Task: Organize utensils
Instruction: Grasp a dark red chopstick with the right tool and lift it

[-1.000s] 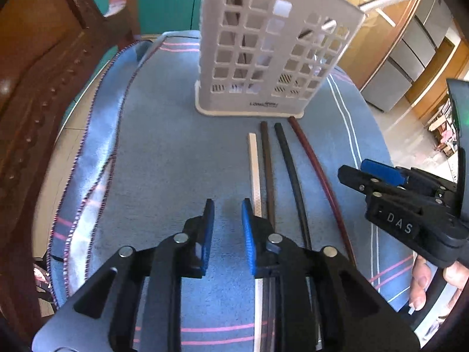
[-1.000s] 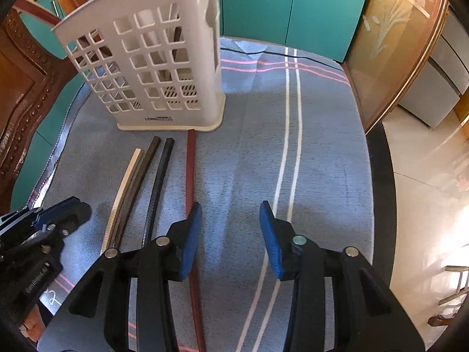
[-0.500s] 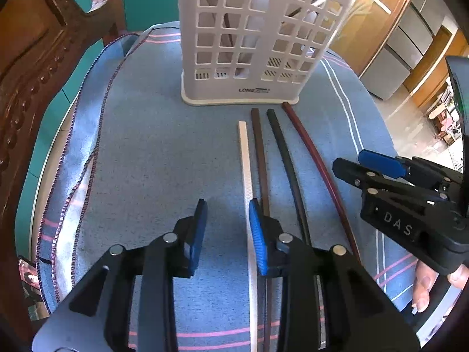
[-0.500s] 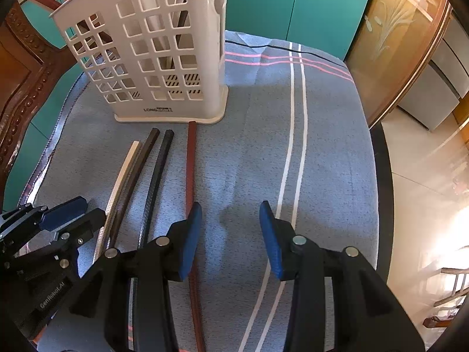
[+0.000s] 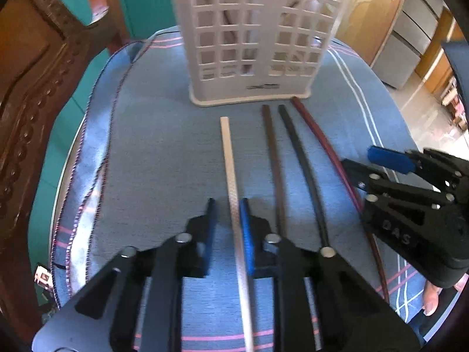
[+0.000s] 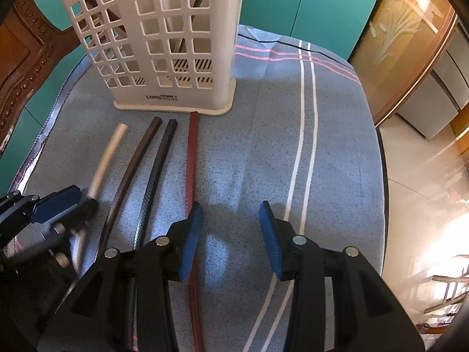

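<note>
Several chopsticks lie side by side on the blue cloth in front of a white lattice utensil holder (image 5: pixel 258 38): a white one (image 5: pixel 230 164), a brown one (image 5: pixel 272 158), a black one (image 5: pixel 302 161) and a red one (image 5: pixel 325 146). My left gripper (image 5: pixel 227 208) is open, its jaws on either side of the white chopstick, which has swung away from the others. My right gripper (image 6: pixel 230 214) is open and empty, its left finger over the red chopstick (image 6: pixel 192 158). The holder (image 6: pixel 164 38) holds a few sticks.
A blue striped cloth (image 6: pixel 293 152) covers a round table. A carved wooden chair back (image 5: pixel 32 88) stands at the left. The table edge drops off at the right toward a tiled floor (image 6: pixel 425 205). Teal cabinets (image 6: pixel 322 3) stand behind.
My left gripper has moved forward and right so the white chopstick now lies between its jaws; the chopstick has shifted left, away from the brown one. The right gripper has barely moved.
</note>
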Action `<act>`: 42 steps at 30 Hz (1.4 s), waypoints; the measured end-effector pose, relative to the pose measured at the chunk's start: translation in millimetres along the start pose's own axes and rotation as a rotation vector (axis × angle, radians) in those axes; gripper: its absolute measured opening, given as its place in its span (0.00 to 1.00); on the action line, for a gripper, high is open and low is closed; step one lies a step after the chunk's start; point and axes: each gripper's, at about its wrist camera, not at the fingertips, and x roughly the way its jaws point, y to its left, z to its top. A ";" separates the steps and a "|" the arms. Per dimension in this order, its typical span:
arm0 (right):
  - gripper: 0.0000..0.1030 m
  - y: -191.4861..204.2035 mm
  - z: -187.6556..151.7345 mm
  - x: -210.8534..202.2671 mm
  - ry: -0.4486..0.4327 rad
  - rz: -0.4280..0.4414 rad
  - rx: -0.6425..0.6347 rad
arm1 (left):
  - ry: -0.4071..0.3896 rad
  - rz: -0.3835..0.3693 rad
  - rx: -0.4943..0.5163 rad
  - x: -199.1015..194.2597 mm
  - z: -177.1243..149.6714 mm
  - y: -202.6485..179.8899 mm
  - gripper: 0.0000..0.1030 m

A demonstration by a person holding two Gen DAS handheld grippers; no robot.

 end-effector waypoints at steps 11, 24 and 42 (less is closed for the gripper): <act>0.40 -13.0 5.9 -10.2 -0.055 0.061 0.040 | -0.004 -0.003 -0.074 1.1 5.8 15.7 0.22; 0.40 4.2 19.0 9.7 -0.071 0.047 -0.001 | -0.031 0.093 -0.060 11.2 16.6 21.0 0.42; 0.26 -25.6 24.1 9.5 -0.044 0.038 0.144 | -0.029 0.094 -0.066 14.1 21.6 18.8 0.42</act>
